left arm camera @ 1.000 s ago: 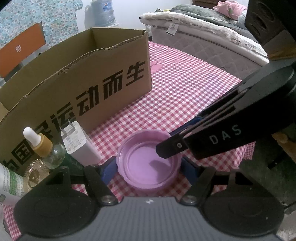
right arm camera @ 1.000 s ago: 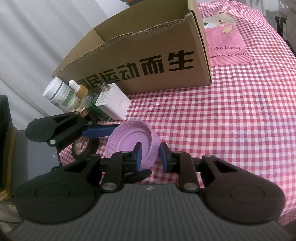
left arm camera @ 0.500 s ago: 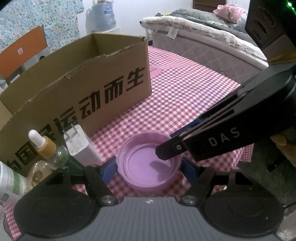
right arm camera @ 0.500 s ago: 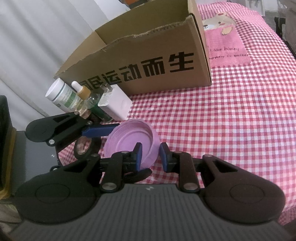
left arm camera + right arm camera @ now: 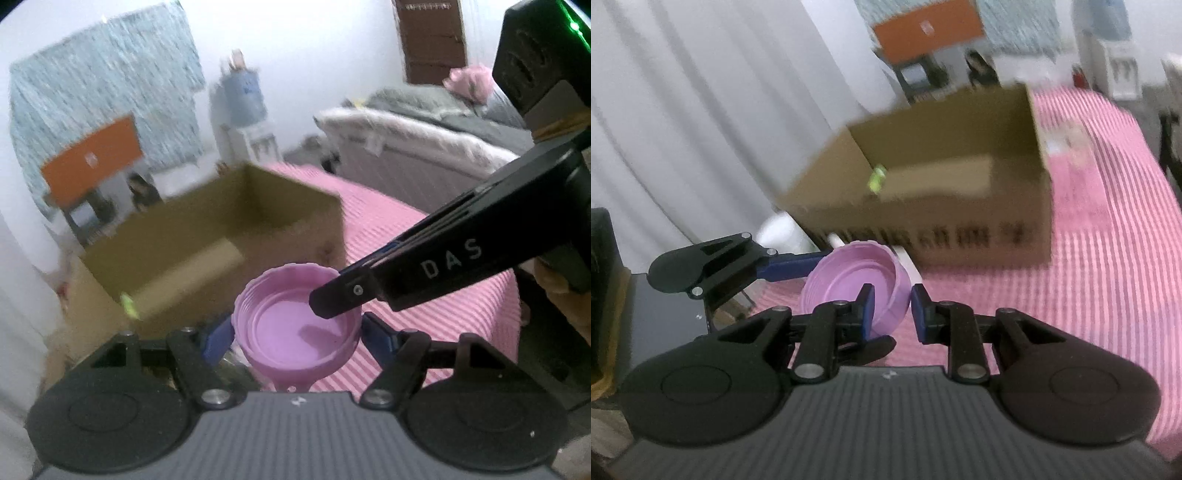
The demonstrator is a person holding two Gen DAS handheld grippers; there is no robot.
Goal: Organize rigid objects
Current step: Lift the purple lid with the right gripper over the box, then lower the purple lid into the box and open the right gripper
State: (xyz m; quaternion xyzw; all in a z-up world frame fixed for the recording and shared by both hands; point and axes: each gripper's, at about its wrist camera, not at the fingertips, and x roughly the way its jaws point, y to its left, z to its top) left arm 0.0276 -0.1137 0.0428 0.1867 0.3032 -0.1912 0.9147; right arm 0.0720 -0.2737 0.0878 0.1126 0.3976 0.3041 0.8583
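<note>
The purple lid (image 5: 295, 325) is looking like smooth, slightly glossy plastic with a ribbed rim; the cardboard box (image 5: 945, 199) is showing matt brown paperboard; the checked tablecloth (image 5: 1108, 258) is reading as woven cloth.

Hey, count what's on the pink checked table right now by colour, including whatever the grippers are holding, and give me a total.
Purple: 1, the round plastic lid
Brown: 1, the open cardboard box
Green: 1, a small blurred item inside the box
White: 1, a blurred shape beside the box
Total: 4
</note>
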